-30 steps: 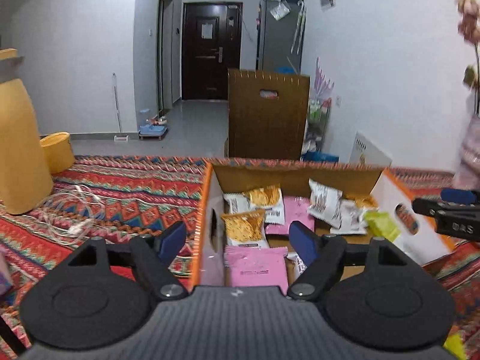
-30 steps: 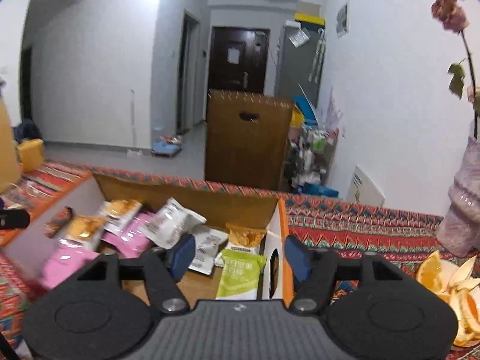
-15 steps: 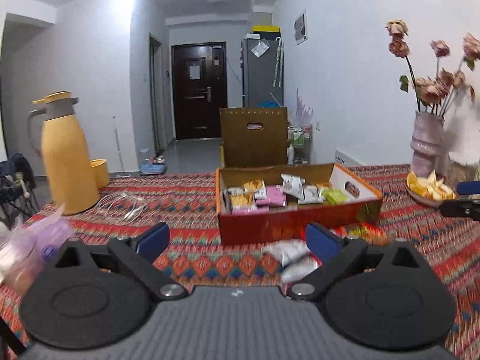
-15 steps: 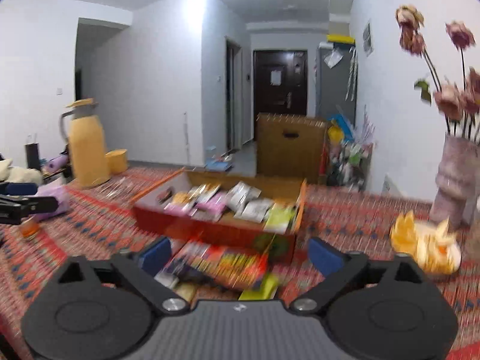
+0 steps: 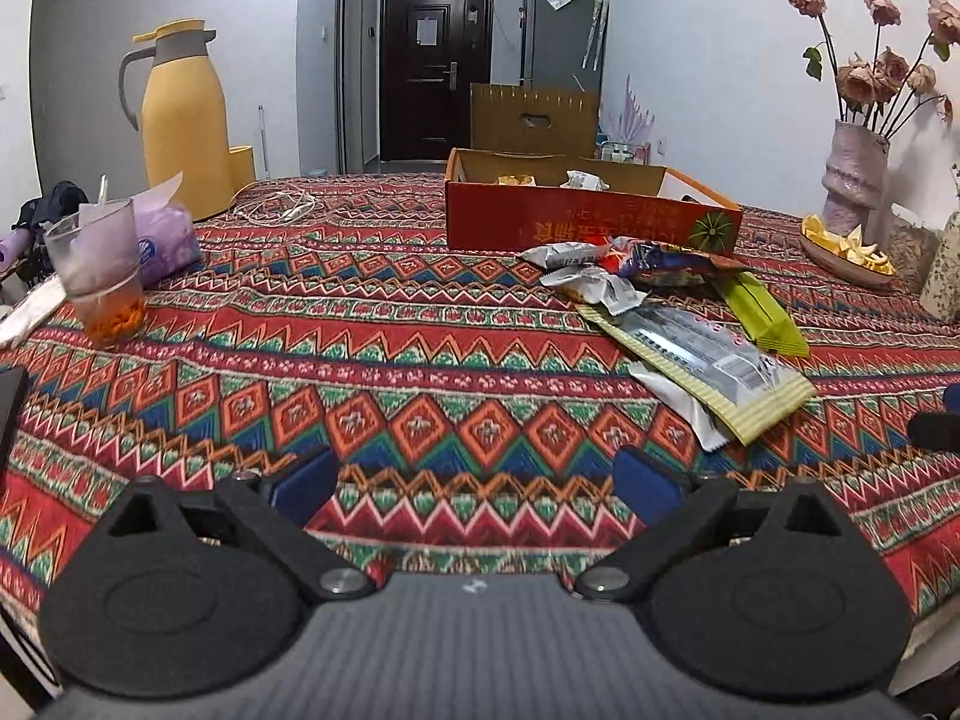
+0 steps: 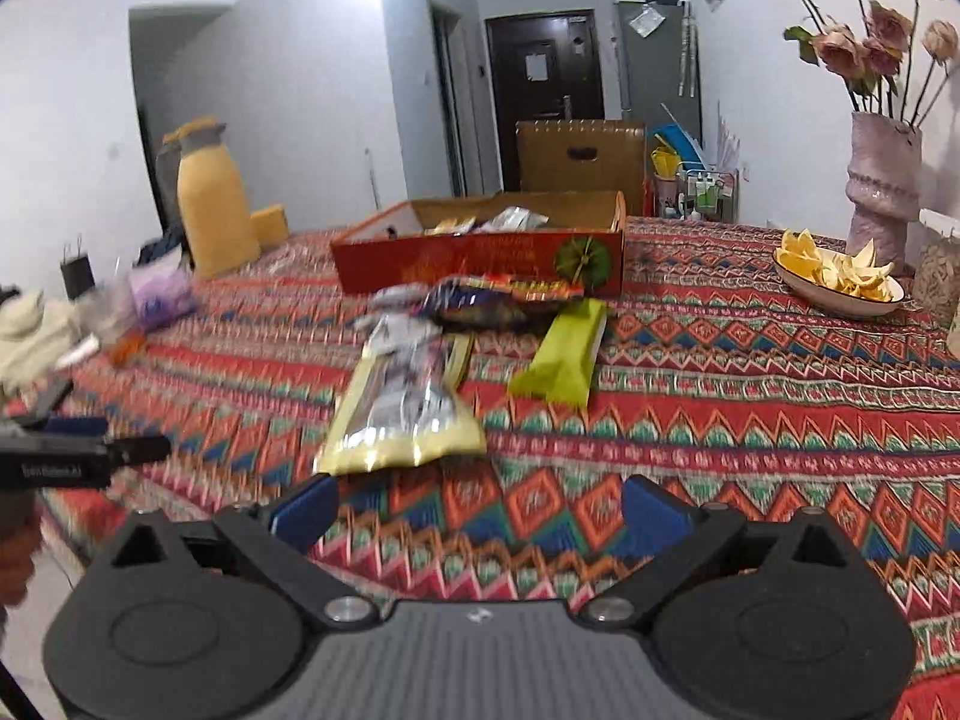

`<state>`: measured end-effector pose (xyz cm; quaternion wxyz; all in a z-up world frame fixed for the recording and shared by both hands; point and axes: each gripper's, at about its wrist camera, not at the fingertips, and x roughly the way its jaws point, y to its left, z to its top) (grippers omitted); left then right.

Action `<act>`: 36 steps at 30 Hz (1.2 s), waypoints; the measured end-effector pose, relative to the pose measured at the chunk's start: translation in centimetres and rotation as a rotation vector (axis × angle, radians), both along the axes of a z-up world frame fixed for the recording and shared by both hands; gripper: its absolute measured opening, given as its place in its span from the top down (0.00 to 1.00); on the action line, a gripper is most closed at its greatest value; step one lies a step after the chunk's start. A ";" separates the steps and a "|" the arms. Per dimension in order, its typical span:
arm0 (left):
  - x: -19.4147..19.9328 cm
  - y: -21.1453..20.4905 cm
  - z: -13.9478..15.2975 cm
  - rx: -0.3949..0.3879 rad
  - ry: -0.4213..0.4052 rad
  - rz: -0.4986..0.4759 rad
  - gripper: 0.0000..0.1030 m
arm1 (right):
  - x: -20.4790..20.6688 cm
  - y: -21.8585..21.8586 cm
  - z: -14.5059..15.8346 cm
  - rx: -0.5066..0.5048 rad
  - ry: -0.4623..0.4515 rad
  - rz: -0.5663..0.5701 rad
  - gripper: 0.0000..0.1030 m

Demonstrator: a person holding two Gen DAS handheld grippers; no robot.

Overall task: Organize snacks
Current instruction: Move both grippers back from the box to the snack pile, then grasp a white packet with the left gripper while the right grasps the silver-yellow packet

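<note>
Left wrist view shows the snack box (image 5: 591, 222), a red cardboard tray, standing toward the far edge of the table, with a few packets (image 5: 585, 180) already lying inside it. Several more snacks lie loose on the patterned tablecloth (image 5: 360, 360) just in front of the box: a long yellow-edged packet (image 5: 699, 354) nearest the camera, a green packet (image 5: 762, 312) beside it, a white wrapper (image 5: 594, 285) and a dark bag (image 5: 672, 258) close against the box's front wall. So the sorting looks partly done, with this loose heap left to go in.

Both grippers hang over bare cloth near the table's near edge. The left gripper (image 5: 474, 474) has just spread its jaws wide and nothing sits between them. The right gripper (image 6: 477, 507) has likewise just opened wide and holds nothing; the yellow-edged packet lies just beyond its fingertips.

Farther out, a yellow jug (image 5: 183, 120) stands at the far left corner, a glass (image 5: 99, 273) and tissue pack (image 5: 165, 240) along the left edge, and a vase of flowers (image 5: 855, 180) with a dish of peel (image 5: 846, 246) at the right edge.
</note>
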<state>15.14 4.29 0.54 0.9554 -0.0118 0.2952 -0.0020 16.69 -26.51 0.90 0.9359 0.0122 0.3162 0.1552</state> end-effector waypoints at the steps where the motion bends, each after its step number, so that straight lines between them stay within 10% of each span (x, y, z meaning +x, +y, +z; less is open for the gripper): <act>1: -0.2 0.0 0.0 -0.002 0.000 0.007 0.03 | -0.1 0.1 -0.2 -0.005 0.007 0.004 0.02; 14: 1.1 0.8 -0.1 -0.016 0.017 0.042 0.03 | 1.9 2.4 0.2 -0.022 -0.005 0.053 0.03; 26: 3.9 2.9 -1.7 -0.045 0.044 0.044 0.03 | 11.9 8.8 -2.2 -0.052 0.014 0.099 0.13; 36: 5.1 1.0 -1.5 -0.026 0.050 -0.007 0.03 | 15.0 9.1 -4.1 -0.045 0.031 0.088 0.62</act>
